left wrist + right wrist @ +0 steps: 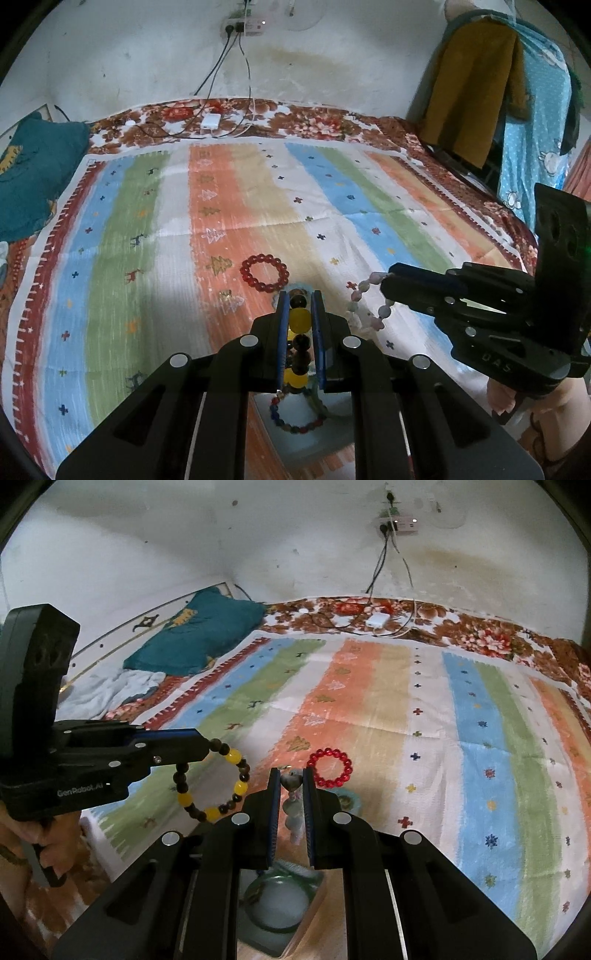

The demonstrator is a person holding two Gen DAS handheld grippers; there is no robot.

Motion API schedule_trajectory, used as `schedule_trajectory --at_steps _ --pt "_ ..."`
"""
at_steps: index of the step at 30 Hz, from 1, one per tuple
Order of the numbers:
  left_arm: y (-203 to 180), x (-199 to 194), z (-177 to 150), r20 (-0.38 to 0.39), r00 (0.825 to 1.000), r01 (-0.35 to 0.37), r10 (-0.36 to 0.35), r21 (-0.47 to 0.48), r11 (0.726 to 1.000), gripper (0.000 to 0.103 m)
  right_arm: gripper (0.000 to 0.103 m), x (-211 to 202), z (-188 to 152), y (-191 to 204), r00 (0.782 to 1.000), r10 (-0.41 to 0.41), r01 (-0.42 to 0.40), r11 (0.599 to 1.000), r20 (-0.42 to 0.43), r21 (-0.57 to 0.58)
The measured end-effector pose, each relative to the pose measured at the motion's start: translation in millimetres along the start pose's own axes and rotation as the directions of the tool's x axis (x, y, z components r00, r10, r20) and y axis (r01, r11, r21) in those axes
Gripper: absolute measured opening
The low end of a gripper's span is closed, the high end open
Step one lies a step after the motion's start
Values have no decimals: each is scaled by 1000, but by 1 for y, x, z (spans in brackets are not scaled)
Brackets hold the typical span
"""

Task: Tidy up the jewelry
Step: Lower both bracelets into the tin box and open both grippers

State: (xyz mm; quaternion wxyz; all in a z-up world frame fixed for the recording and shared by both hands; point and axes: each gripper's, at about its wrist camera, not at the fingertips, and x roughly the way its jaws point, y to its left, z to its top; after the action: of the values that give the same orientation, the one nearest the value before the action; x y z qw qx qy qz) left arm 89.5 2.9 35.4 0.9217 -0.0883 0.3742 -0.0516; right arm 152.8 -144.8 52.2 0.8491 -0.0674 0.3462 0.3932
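My left gripper [299,299] is shut on a brown-and-yellow bead bracelet [298,334], held above the cloth; the bracelet also hangs from it in the right wrist view [225,786]. My right gripper [290,781] is shut on a pale pastel bead bracelet [291,805], which dangles from its fingers in the left wrist view [364,306]. A red bead bracelet [264,272] lies flat on the striped cloth [221,206] just ahead of both grippers, also in the right wrist view [330,768].
A multicoloured bead bracelet [297,417] lies in a white tray below my left gripper. A green bangle [277,904] lies in a tray below my right gripper. A teal pillow [199,638], a white charger [210,121] and cables lie at the bed's far side.
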Motion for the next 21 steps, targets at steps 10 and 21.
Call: schedule_trajectory --at_steps 10,21 --pt "-7 -12 -20 -5 1000 12 -12 9 1000 11 13 -15 -13 20 999 50 -50 998 -2 -31" --pt "-13 -20 -38 -17 1000 15 -15 15 1000 11 13 -22 -28 28 998 65 -66 997 -19 -27"
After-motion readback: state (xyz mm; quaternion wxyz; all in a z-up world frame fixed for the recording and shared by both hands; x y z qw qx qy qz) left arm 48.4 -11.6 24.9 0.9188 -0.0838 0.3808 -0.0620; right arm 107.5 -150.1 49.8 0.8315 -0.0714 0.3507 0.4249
